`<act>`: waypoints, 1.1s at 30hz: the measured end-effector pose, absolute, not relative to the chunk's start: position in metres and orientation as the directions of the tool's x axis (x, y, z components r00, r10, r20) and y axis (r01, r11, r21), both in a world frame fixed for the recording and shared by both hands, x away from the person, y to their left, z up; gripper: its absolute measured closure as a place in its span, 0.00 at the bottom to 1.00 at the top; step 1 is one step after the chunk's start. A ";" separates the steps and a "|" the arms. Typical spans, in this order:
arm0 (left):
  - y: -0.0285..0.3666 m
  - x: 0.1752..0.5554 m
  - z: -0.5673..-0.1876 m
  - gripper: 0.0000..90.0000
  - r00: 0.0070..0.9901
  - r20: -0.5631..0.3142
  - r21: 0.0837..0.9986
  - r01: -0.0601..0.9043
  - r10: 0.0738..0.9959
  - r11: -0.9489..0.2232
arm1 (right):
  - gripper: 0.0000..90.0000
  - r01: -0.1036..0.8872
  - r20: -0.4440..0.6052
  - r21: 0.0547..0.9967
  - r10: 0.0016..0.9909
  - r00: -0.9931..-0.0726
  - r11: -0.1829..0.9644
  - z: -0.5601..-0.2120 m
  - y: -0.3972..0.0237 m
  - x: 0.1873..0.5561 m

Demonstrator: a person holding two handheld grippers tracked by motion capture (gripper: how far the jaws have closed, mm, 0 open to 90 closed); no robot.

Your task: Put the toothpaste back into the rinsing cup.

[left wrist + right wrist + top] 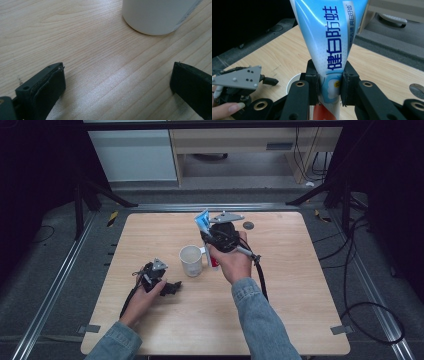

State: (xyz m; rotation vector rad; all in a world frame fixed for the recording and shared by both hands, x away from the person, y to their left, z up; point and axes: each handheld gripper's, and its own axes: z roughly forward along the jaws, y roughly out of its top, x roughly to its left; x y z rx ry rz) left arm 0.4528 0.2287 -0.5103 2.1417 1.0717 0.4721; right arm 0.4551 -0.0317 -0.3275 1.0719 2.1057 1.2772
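A blue-and-white toothpaste tube [329, 37] with a red lower end stands upright between the pads of my right gripper [329, 86], which is shut on it. In the high view the tube [203, 221] hangs in the right gripper [210, 241] just right of a white cup [191, 260] at the table's middle. My left gripper [172, 286] lies low on the table in front and left of the cup. Its jaws [117, 77] stand wide open over bare wood, with the cup [157, 15] a little way ahead of them.
The wooden table [280, 310] has open room at the right and front. A small grey disc [248, 225] lies near the far edge, behind the right hand. Black cables trail from both grippers. Dark floor, rails and stands surround the table.
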 end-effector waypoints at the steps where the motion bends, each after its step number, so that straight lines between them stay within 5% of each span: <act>1: 0.229 0.453 -0.510 0.00 0.594 0.016 0.716 0.555 0.804 -0.424 | 0.80 0.386 0.019 0.885 0.806 -0.591 0.262 -0.326 -0.031 0.456; 33: 0.229 0.453 -0.510 0.00 0.597 0.019 0.713 0.554 0.802 -0.429 | 0.80 0.294 0.049 0.945 0.832 -0.553 0.141 -0.312 -0.004 0.477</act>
